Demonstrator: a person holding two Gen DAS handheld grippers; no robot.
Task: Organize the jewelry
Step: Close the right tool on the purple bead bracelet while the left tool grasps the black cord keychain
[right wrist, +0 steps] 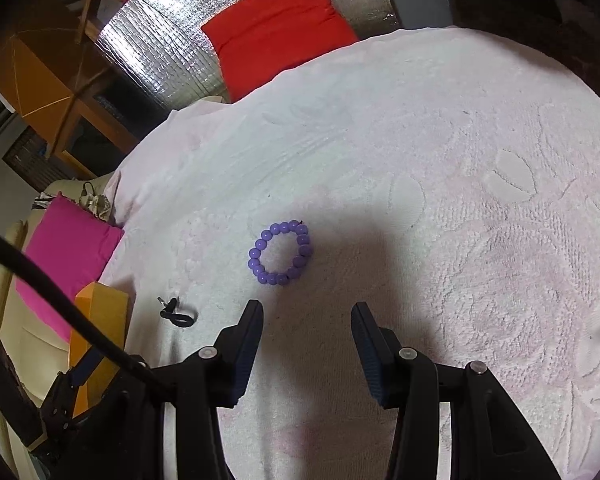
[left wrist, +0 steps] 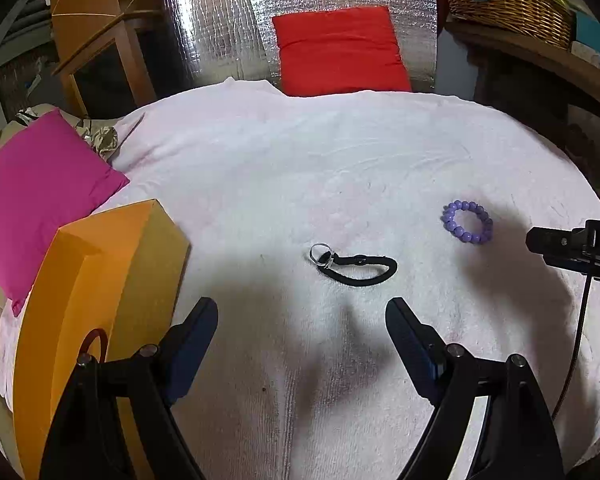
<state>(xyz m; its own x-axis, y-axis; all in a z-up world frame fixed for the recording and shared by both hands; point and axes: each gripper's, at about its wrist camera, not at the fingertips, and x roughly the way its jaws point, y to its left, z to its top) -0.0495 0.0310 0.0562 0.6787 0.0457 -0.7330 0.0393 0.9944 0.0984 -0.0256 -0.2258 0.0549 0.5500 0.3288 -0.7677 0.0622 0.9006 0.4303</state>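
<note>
Purple bead bracelet (right wrist: 280, 254) is lying flat on the pale pink towel (right wrist: 440, 184), just ahead of the right gripper (right wrist: 307, 316), whose jaws are standing partly apart with nothing between them. Black cord bracelet (left wrist: 354, 266) with a silver ring (left wrist: 320, 254) at one end is lying on the same towel, well apart from the beads and to their left. Left gripper (left wrist: 302, 312) is hovering just short of the cord, jaws spread wide and holding nothing. Orange box (left wrist: 100, 288) is sitting at the towel's left edge, beside the left gripper, touching a magenta cushion (left wrist: 40, 192). Red cushion (left wrist: 340, 52) is lying beyond the towel's far edge on silver foil matting (left wrist: 212, 28). Wicker basket (left wrist: 508, 0) is showing at upper right.
</note>
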